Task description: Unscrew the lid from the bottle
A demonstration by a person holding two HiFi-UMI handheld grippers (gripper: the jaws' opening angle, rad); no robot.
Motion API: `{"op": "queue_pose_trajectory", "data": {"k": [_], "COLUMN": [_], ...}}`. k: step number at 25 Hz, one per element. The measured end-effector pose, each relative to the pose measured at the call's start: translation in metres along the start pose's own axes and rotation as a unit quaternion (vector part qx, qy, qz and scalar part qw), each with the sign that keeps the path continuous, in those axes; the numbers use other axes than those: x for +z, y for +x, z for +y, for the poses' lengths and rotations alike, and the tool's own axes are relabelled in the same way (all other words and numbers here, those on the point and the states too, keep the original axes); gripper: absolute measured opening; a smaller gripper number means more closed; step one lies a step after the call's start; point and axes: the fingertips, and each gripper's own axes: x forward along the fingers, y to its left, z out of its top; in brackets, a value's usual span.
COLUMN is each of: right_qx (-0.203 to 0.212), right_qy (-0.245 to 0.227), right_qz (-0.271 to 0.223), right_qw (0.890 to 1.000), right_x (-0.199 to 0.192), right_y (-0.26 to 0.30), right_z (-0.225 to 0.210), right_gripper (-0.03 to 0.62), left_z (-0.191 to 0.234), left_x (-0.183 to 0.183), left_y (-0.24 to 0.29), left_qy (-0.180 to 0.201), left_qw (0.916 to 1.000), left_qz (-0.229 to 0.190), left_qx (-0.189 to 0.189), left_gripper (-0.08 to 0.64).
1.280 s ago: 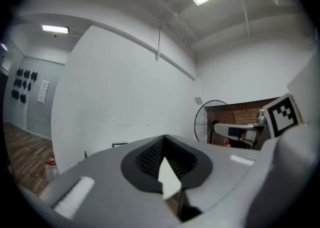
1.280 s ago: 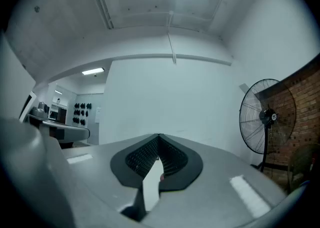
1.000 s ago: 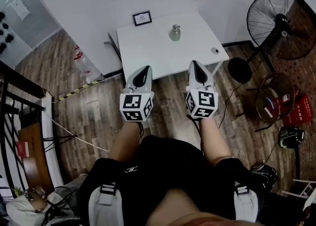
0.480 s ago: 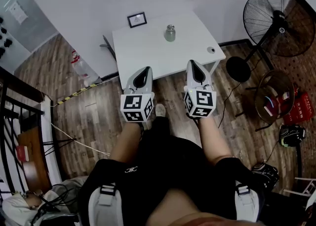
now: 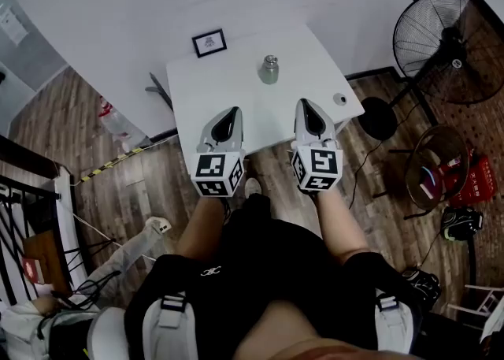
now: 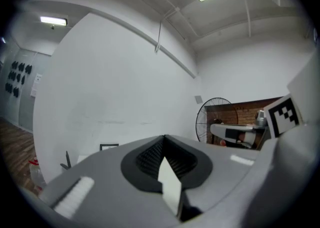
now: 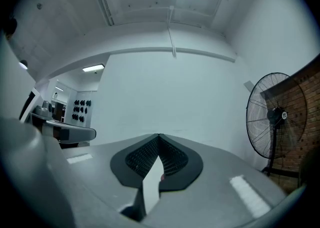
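Observation:
A small grey bottle [image 5: 270, 69] with a metal lid stands upright on the white table [image 5: 236, 83], toward its far middle. My left gripper [image 5: 229, 112] and right gripper [image 5: 307, 102] are held level side by side, their tips over the table's near edge. Both are short of the bottle, which lies ahead between them. The jaws of each are shut with nothing in them, as the left gripper view [image 6: 164, 137] and the right gripper view [image 7: 158, 135] also show. Neither gripper view shows the bottle.
A small framed picture [image 5: 209, 42] stands at the table's far left, and a small round object [image 5: 340, 99] lies near its right edge. A standing fan [image 5: 445, 35] and a wire basket [image 5: 435, 163] are to the right. A white wall runs behind the table.
The person has stepped toward the table. Both grippers now reach over its near edge, and the bottle sits closer to them in the head view.

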Motion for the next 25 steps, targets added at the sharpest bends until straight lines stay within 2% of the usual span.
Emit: {"op": "queue_pose_trajectory", "data": {"k": [9,14,20,23,24,25], "right_qx": [-0.019,-0.040,-0.054,-0.041,-0.029,-0.015], "right_qy": [0.004,0.006,0.016,0.022,0.026,0.031], "right_qz": [0.039,0.065,0.079,0.067,0.063,0.062], "right_qw": [0.999,0.997,0.995,0.997,0.997,0.998], "right_x": [-0.031,-0.063,-0.074,-0.077,-0.078,-0.081], "right_y": [0.131,0.193,0.206,0.206,0.207,0.211], "right_z": [-0.017,-0.035,-0.051,-0.053,-0.053,-0.054], "right_gripper": [0.002,0.002,0.002,0.002,0.020,0.068], "left_z": [0.070,0.109,0.117,0.111,0.107,0.105], "left_x": [-0.001,-0.023,-0.039,-0.048,-0.050,-0.053], "left_y": [0.128,0.193,0.213,0.215,0.217,0.221], "left_qy": [-0.006,-0.014,-0.010,-0.010,-0.013,-0.017], "left_qw": [0.9988,0.9969,0.9946,0.9921,0.9909,0.9896], "left_qz": [0.023,0.044,0.073,0.082,0.083,0.084], "left_qx": [-0.042,-0.064,-0.073,-0.094,-0.105,-0.115], "left_gripper": [0.054,0.054,0.055,0.055,0.087,0.126]}}
